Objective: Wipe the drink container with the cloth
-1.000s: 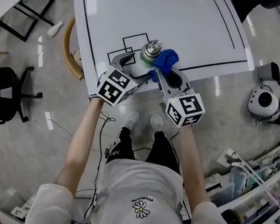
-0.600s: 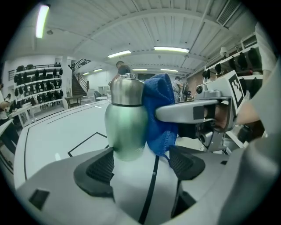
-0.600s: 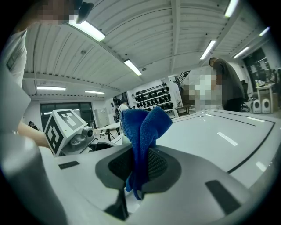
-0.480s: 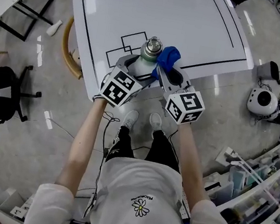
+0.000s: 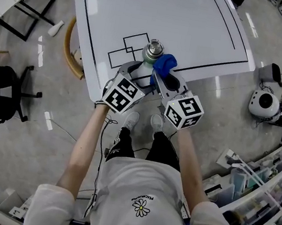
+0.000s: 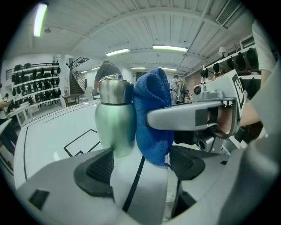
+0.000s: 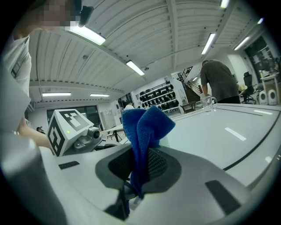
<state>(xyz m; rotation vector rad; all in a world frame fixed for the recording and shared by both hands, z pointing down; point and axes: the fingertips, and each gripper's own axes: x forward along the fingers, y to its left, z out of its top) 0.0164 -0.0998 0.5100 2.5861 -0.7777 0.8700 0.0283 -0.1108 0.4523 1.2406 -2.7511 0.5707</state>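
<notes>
Near the white table's [image 5: 208, 24] front edge, beside black outlined squares [image 5: 127, 49]: one drink container [image 6: 115, 118], upright. Had one blue cloth [image 6: 151, 114] against its right side, pinched tight in the right gripper [image 7: 136, 169]. Stood ahead of the left gripper [image 6: 140, 165], jaws spread, gripping nothing. Unbraced, so might have tipped or slid under a hard wipe. Counted two grippers.

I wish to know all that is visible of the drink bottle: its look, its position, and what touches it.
The drink bottle has a pale green, metal-looking body and a shiny steel cap. It stands upright and closed on the white table near the front edge, beside black marked squares. The blue cloth, clamped in the right gripper, lies against its side. The left gripper is open in front of it, not gripping.
</notes>
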